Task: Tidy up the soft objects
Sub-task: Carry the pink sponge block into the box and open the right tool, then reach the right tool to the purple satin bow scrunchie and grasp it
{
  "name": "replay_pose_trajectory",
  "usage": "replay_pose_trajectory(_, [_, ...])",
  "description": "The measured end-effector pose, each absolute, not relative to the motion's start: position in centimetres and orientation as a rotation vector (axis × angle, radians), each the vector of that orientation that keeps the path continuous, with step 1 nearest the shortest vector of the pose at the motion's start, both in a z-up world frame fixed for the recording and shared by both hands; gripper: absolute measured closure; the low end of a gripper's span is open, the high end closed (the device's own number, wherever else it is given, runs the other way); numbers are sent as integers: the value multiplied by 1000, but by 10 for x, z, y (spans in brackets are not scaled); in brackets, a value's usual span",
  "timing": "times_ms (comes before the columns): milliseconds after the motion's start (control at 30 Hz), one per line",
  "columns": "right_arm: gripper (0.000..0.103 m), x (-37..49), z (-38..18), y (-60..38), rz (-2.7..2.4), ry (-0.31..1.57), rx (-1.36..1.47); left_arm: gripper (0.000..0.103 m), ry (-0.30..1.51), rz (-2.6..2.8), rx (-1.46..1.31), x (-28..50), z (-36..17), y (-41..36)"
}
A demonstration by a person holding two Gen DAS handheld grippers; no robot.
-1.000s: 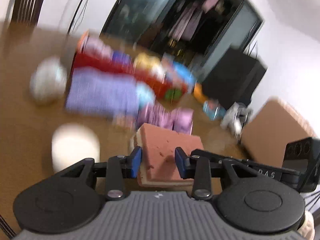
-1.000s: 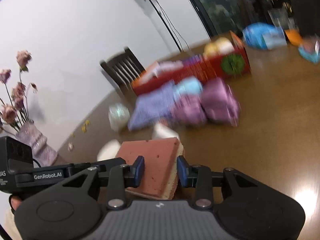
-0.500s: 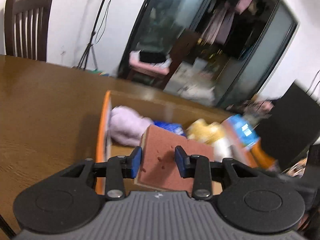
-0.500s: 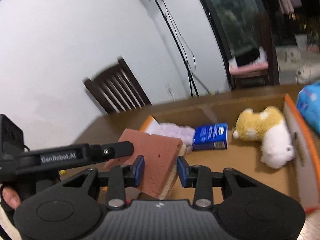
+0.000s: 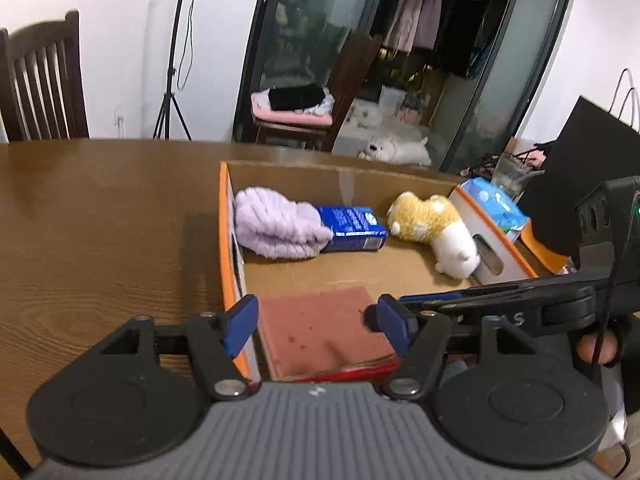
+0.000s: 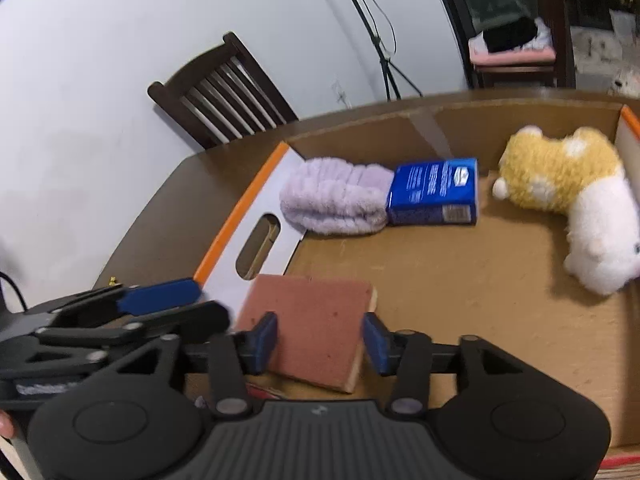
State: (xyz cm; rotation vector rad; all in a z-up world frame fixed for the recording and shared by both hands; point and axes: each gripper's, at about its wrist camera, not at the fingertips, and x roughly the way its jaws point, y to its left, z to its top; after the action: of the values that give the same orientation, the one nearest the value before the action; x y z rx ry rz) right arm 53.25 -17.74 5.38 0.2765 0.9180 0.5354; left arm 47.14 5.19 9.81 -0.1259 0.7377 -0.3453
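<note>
Two grippers, both jaws opening: left gripper [image 5: 316, 322] and right gripper [image 6: 318, 340] each stood clear of the reddish sponge block [image 6: 310, 330], which lay between them at lower centre, in the cardboard box [image 5: 288, 174]'s near corner. Risks: a blue pad catching the sponge on withdrawal and dragging it out; the left jaw snagging the orange rim. Beyond: lilac plush [image 6: 334, 204], blue packet [image 6: 434, 192], yellow-white toy [image 6: 568, 200].

Each gripper, left [image 5: 316, 322] and right [image 6: 318, 338], has a ribbed grey housing flanked by two round black discs. Black linkage arms with silver screws carry blue pads [image 5: 240, 322]. The right gripper's side bears pale lettering and a black camera block with a thin cable. A dark cuff [image 5: 630, 344] covers the wrist.
</note>
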Motion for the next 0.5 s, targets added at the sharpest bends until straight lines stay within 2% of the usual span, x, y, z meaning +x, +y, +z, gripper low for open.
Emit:
replay_pose_trajectory(167, [50,502,95,-194,526,822,270,34,674,-319,-108,442,131,61])
replay_pose_trajectory(300, [46,456,138,-210,503,709,199,28,589,-312,-98,396,156,66])
replay_pose_trajectory(433, [40,395,162,-234,482,603,153,21,483,-291,-9,336,161,60])
replay_pose_trajectory(500, [39,367,167,-244,478,567,142,21,455,-300,25,313,160,52])
